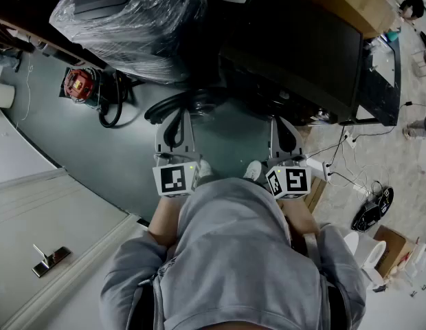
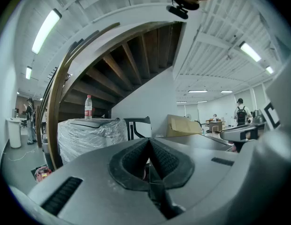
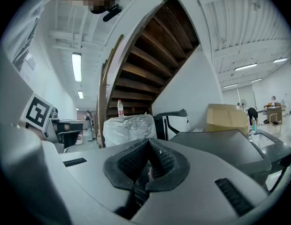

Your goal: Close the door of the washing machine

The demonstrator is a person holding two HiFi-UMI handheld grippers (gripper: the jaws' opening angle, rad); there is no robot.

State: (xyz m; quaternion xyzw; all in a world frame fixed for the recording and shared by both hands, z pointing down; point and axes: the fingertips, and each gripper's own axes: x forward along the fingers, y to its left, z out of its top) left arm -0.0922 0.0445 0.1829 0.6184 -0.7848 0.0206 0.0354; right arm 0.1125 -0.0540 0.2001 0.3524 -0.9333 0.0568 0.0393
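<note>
L gripper (image 2: pixel 149 142): jaws together, empty | R gripper (image 3: pixel 148 144): jaws together, empty | side by side above grey floor (image 1: pixel 96 150)

**What I can count from here**

On my feed I count two grippers: the left gripper (image 1: pixel 176 124) and the right gripper (image 1: pixel 284 126). There are two marker cubes, a left cube (image 1: pixel 174 179) and a right cube (image 1: pixel 288 181). Between them I see two white shoe tips, a left shoe (image 1: pixel 203 168) and a right shoe (image 1: pixel 253 170). Ahead I count one plastic-wrapped appliance (image 1: pixel 130 19) with one bottle (image 2: pixel 88 107) on top. There is also one dark-topped machine (image 1: pixel 295 47), one cardboard box (image 3: pixel 225 118) and one red device (image 1: pixel 79 83) on the floor.
</note>
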